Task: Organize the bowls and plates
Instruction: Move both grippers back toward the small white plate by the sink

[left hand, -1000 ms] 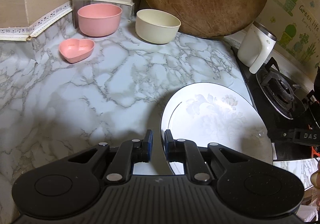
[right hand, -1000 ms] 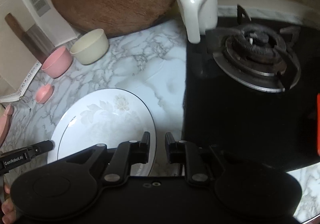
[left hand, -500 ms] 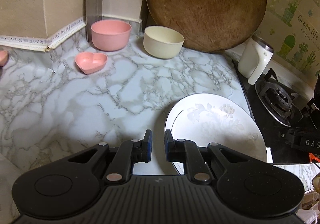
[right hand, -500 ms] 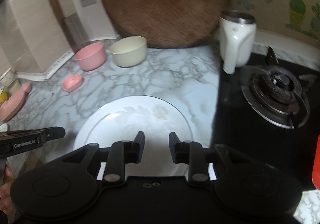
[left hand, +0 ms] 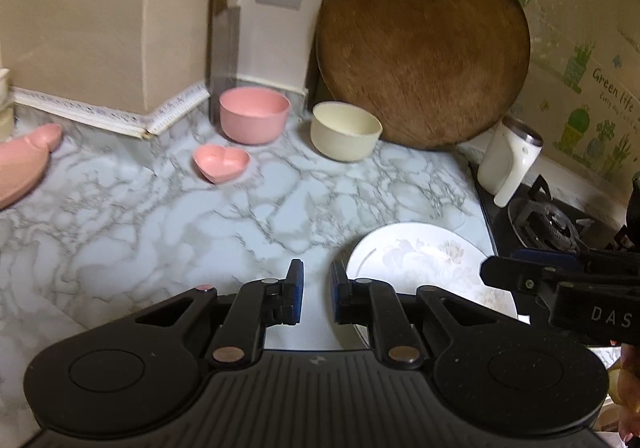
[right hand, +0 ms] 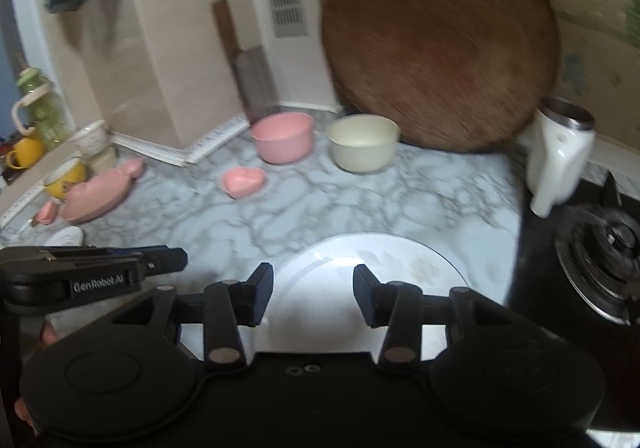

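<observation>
While both tools hang above the marble-patterned desk (left hand: 160, 232), neither one holds anything: the left tool (left hand: 316, 298) has its jaws nearly together with only a narrow gap and bare desk between them, opening slightly, and the right tool (right hand: 313, 298) is spreading its jaws, with nothing pinched, the white floral plate (right hand: 400, 260) lying flat on the desk beneath them. That plate sits at the near right of the desk, just beside the black stove (right hand: 600, 256), probably set down apart from the smaller ware so it can form its own pile. The 2 round bowls, a pink bowl (left hand: 254, 114) and a cream bowl (left hand: 346, 130), stand side by side at the back, the cream one close against the big round wooden board (left hand: 424, 44) leaning on the wall, which suggests the bowls are being grouped there. A heart-shaped pink dish (left hand: 221, 162) rests just in front of the pink bowl, and a larger pink dish (right hand: 102, 190) lies far left. A cleaver (right hand: 256, 84) leans upright in the corner and a white jug (right hand: 560, 156) stands near the stove. Readable writing: "GenRobot.AI" on the left tool's side, "DAS" on the right tool's side, and "Green life" on the wall sticker (left hand: 612, 88).
</observation>
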A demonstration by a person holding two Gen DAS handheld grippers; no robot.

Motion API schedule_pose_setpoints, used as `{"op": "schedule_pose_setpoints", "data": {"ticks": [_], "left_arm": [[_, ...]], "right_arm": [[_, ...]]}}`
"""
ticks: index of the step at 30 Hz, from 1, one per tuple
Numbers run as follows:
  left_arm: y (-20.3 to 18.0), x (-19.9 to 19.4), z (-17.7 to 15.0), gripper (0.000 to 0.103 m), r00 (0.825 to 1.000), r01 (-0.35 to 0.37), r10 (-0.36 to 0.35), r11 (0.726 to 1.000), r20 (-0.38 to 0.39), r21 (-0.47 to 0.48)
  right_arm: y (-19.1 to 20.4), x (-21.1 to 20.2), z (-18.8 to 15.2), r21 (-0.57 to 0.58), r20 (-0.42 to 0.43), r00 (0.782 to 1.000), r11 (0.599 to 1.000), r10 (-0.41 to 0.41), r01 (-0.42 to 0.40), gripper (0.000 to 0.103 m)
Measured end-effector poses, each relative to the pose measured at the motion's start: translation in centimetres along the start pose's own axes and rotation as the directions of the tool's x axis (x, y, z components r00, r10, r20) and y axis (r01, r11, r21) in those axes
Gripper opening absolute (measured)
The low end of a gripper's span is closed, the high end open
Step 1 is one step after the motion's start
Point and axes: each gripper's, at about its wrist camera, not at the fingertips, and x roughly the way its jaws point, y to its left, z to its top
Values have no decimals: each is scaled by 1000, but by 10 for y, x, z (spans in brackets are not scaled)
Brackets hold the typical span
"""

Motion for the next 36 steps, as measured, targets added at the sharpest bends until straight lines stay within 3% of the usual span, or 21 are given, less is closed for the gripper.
{"op": "schedule_pose_setpoints", "data": {"ticks": [7, 12, 14, 20, 29, 36], "left_arm": [[25, -27, -1, 54, 996, -68, 72, 996, 60, -59], [46, -44, -1, 57, 984, -142, 149, 987, 94, -78], [57, -49, -1, 63, 981, -160, 170, 982, 98, -96], [91, -65, -2, 74, 959, -233, 253, 960, 128, -152], [141, -89, -2, 78, 922, -316, 354, 922, 155, -224], [188, -95, -4, 79, 892, -386, 431, 881, 132, -273]], "right_arm": [[32, 4, 12, -64, 37, 995, 994, 90, -87, 68], [61, 13, 19, -115, 62, 988, 984, 141, -133, 86], [73, 16, 22, -138, 80, 984, 980, 156, -144, 99], [108, 28, 29, -206, 123, 973, 964, 194, -166, 103], [164, 59, 32, -240, 108, 954, 939, 279, -248, 103], [209, 89, 37, -288, 63, 944, 912, 323, -293, 103]]}}
